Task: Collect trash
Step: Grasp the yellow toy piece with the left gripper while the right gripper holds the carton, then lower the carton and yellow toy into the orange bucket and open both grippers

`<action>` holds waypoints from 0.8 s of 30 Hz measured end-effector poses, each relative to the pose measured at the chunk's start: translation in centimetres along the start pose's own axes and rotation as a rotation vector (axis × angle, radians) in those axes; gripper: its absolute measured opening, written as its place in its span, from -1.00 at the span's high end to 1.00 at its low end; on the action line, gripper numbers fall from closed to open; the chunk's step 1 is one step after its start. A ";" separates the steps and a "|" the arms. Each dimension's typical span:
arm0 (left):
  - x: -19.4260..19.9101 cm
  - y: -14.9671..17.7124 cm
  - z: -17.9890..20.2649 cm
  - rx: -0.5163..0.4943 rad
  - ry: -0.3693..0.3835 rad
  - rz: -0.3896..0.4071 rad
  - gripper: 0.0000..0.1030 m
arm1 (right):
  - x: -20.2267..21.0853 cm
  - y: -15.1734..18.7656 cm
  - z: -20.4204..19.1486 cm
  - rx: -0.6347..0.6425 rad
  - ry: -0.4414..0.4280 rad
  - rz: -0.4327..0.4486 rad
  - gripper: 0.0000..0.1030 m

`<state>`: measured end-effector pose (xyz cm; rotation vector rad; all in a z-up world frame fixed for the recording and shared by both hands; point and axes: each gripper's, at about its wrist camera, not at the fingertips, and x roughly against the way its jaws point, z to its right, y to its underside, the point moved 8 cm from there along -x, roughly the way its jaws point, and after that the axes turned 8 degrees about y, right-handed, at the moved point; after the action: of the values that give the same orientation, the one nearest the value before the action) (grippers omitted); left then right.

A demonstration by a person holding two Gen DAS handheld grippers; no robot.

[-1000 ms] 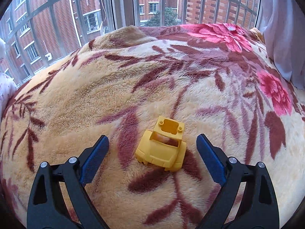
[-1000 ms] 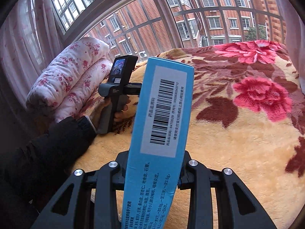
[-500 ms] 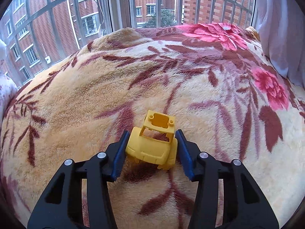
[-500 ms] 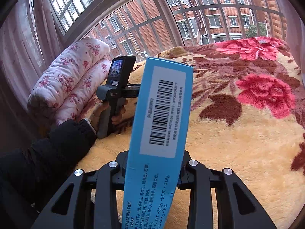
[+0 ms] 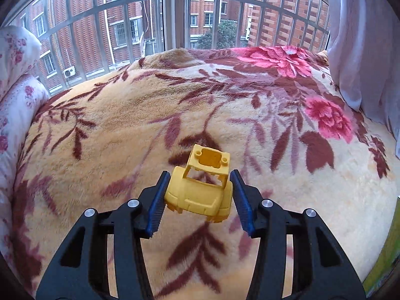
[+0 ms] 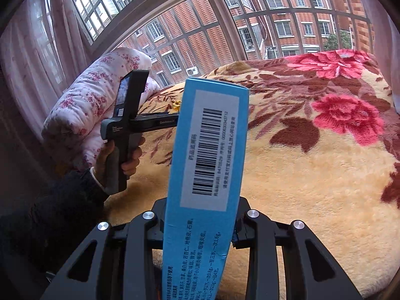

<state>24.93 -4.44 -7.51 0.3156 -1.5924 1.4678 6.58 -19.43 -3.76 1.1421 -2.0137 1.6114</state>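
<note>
A yellow plastic toy car body (image 5: 200, 192) sits between the blue pads of my left gripper (image 5: 200, 175), which is shut on its sides and holds it a little above the floral blanket (image 5: 125, 125). My right gripper (image 6: 197, 235) is shut on a tall blue carton with a barcode label (image 6: 210, 150), which stands upright and hides its fingertips. In the right wrist view, a hand in a dark sleeve holds the left gripper's handle (image 6: 125, 135) to the left of the carton. A corner of the yellow toy (image 6: 175, 105) peeks out beside the carton.
A rolled white quilt with pink flowers (image 6: 95, 95) lies along the bed's left side below the barred window (image 5: 175, 12). A pale curtain (image 5: 362, 37) hangs at the right. A green-yellow edge (image 5: 385, 262) shows at the left wrist view's lower right.
My left jaws closed from wide open onto the yellow toy and lifted it off the blanket, pulling back. The right gripper shifted slightly with the blue carton still in it.
</note>
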 end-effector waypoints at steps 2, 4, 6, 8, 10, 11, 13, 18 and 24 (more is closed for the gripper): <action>1.5 1.3 0.6 0.001 -0.010 0.004 0.06 | 0.4 0.5 -0.4 0.002 -0.002 -0.002 0.36; 2.9 2.7 1.2 0.015 -0.015 0.005 0.06 | 0.8 1.1 -0.8 0.015 0.013 0.002 0.36; 4.2 4.1 1.6 0.029 -0.027 0.002 0.06 | 1.2 1.6 -1.1 0.032 0.031 0.004 0.36; 5.3 5.5 2.0 0.047 -0.041 -0.005 0.06 | 1.6 2.1 -1.5 0.041 0.035 0.003 0.36; 6.4 6.8 2.2 0.064 -0.054 -0.011 0.06 | 1.9 2.7 -2.0 0.042 0.030 0.001 0.36; 6.9 7.5 2.3 0.072 -0.066 -0.013 0.06 | 2.0 2.9 -2.2 0.044 0.028 0.001 0.36; 7.8 8.8 2.3 0.082 -0.100 -0.016 0.06 | 2.3 3.5 -2.7 0.048 0.027 -0.001 0.36; 10.0 11.5 2.6 0.111 -0.150 -0.009 0.06 | 2.7 5.3 -3.9 0.052 0.014 -0.017 0.36; 11.9 14.3 3.5 0.146 -0.170 0.001 0.06 | 3.0 7.3 -4.8 0.054 0.002 -0.045 0.36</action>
<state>6.71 0.62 -7.54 0.5356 -1.6206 1.5968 -1.86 -15.79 -5.09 1.1959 -1.9396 1.6537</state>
